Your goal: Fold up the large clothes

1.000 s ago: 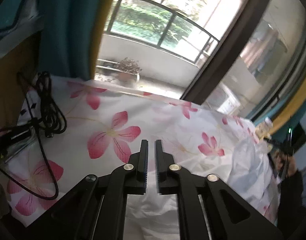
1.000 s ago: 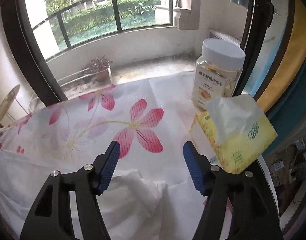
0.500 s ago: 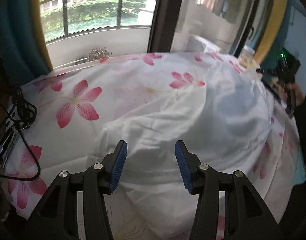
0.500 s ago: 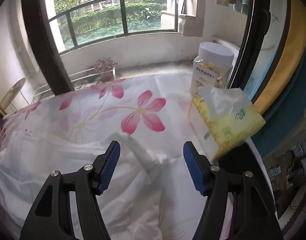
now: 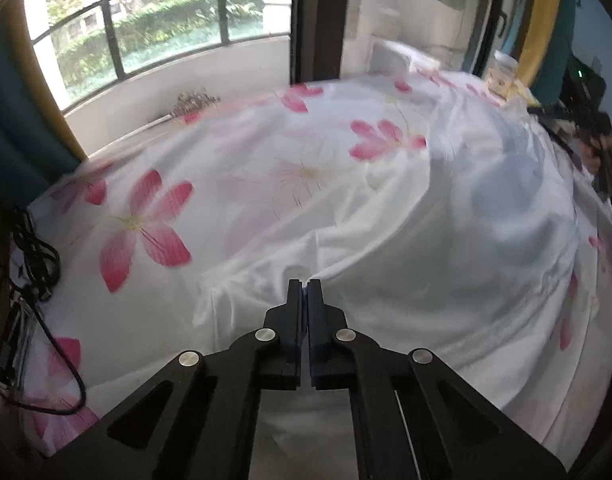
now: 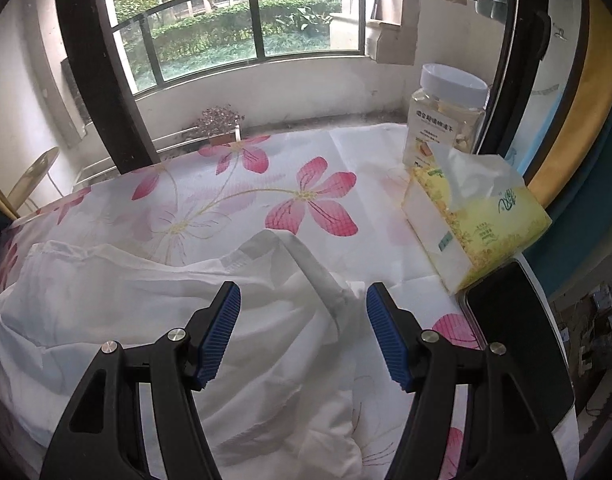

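Left gripper pinching the garment, right one waiting wide

Since a moment ago, the left gripper (image 5: 304,285) has been dropping onto the white garment (image 5: 445,240) and snapping closed; its jaws are now meeting on a raised fold of the cloth near that end, which is puckering around the tips. The garment is lying rumpled across the flower-printed cover (image 5: 154,216) on the desk, bulging in the middle. The right gripper (image 6: 303,300) is hovering with its jaws well apart and nothing between the pads, aimed at a loose flap at the other end, probably so both ends can be lifted together. A tissue pack (image 6: 477,216), jar (image 6: 445,120) and phone (image 6: 513,340) are crowding that side.
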